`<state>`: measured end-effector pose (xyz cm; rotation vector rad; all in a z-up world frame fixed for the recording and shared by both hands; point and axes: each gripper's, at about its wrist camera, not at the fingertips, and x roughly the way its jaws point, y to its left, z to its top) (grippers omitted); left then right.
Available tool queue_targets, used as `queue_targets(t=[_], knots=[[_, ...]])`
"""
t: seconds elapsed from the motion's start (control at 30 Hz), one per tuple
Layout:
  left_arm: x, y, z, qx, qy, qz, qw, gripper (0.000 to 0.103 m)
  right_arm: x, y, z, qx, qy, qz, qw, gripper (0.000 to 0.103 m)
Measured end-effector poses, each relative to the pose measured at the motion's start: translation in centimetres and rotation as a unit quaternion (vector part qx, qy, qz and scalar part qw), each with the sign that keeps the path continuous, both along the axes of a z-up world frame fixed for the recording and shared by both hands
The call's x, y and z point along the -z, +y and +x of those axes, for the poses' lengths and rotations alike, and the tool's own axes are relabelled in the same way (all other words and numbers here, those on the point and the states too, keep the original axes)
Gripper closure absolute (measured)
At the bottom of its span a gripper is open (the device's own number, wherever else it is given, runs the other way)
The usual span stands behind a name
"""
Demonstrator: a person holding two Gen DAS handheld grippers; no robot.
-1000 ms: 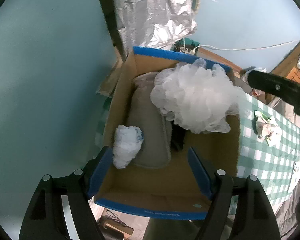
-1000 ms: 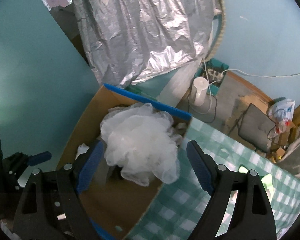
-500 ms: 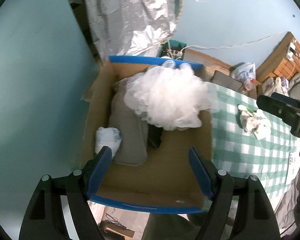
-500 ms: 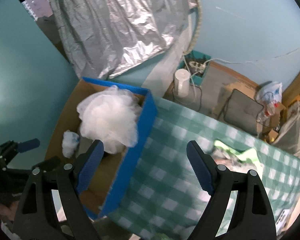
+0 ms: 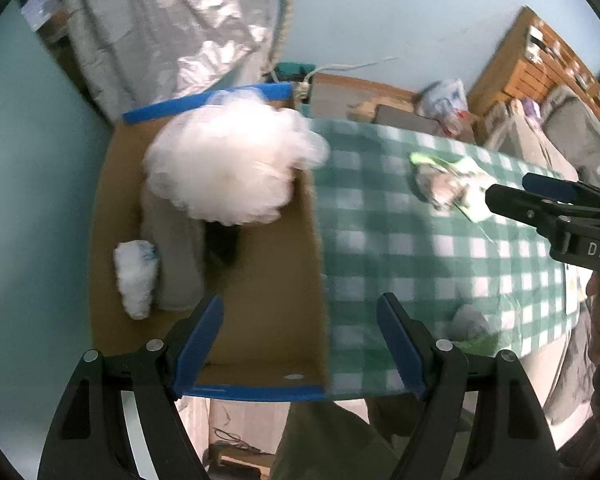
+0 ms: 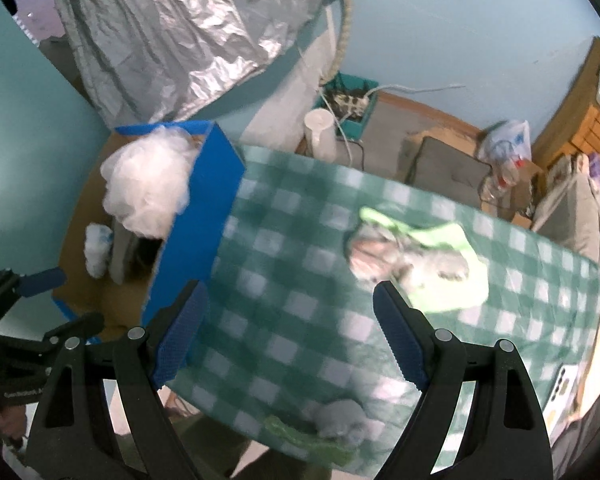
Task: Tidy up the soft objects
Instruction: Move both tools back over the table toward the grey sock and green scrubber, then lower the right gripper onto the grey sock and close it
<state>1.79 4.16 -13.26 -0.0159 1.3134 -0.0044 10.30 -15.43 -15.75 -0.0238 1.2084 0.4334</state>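
Listing by view, with the box as landmark.

Left wrist view:
- Left gripper [image 5: 300, 344]: jaws wide, nothing between them, poised over the box's near right corner.
- Box [image 5: 268, 300]: cardboard, blue-edged, open-topped, at the left end of the desk [image 5: 420, 248], which wears a green check cloth.
- Pouf [image 5: 228, 164]: white mesh, in the box against its far wall, resting over a grey cushion [image 5: 176, 256].
- White bundle [image 5: 136, 276]: in the box, just left of the cushion.
- Dark item beneath the pouf: too shadowed to identify.
- Toy [image 5: 440, 188]: soft, grey-pink, on a lime cloth [image 5: 472, 204], well right of the box.
- Grey lump [image 5: 470, 322]: near the desk's front edge, right of the box.
- Right gripper [image 5: 548, 200]: enters from the right, close to the toy.

Right wrist view:
- Right gripper [image 6: 288, 332]: jaws wide and empty, over bare check cloth right of the box [image 6: 196, 216].
- Toy [image 6: 400, 260] and lime cloth [image 6: 448, 280]: beyond the right finger, blurred.
- Grey lump [image 6: 340, 416]: at the front edge, on a green scrap.

Handling note (judgement): the step appears to be reaching for a loose item outside the box. Centre the jaws over the toy's bulk, clear of the lime cloth, before closing; soft fill will compress, so take a deep bite.
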Motion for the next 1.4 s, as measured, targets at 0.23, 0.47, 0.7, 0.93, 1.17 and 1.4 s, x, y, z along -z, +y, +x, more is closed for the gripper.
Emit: queue_targets(t=[0.23, 0.47, 0.7, 0.93, 1.17, 1.4], knots=[[0.7, -3.6, -0.4, 0.05, 0.008, -0.003, 0.9987, 0.023, 1.2, -3.6, -2.2, 0.03, 0.019, -0.007, 0.999, 0.018], [2.4, -5.4, -0.8, 0.073, 0.028, -0.005, 0.9969, 0.023, 2.6, -5.8, -4.5, 0.043, 0.04, -0.012, 0.998, 0.018], [4.0, -6.9, -1.7, 0.099, 0.049, 0.002, 0.9939, 0.023, 4.4, -6.1, -7.4, 0.01, 0.061, -0.023, 0.998, 0.018], [5.8, -8.0, -2.2, 0.119, 0.071, 0.002, 0.9904, 0.023, 6.9, -6.0, -9.9, -0.007, 0.084, -0.033, 0.996, 0.018], [7.1, -9.2, -2.9, 0.14, 0.081, 0.014, 0.9867, 0.023, 8.4, -6.0, -11.3, -0.018, 0.094, -0.039, 0.995, 0.018], [7.8, -9.6, -2.8, 0.148, 0.091, 0.014, 0.9847, 0.023, 10.4, -5.7, -12.1, -0.032, 0.114, -0.045, 0.992, 0.018]])
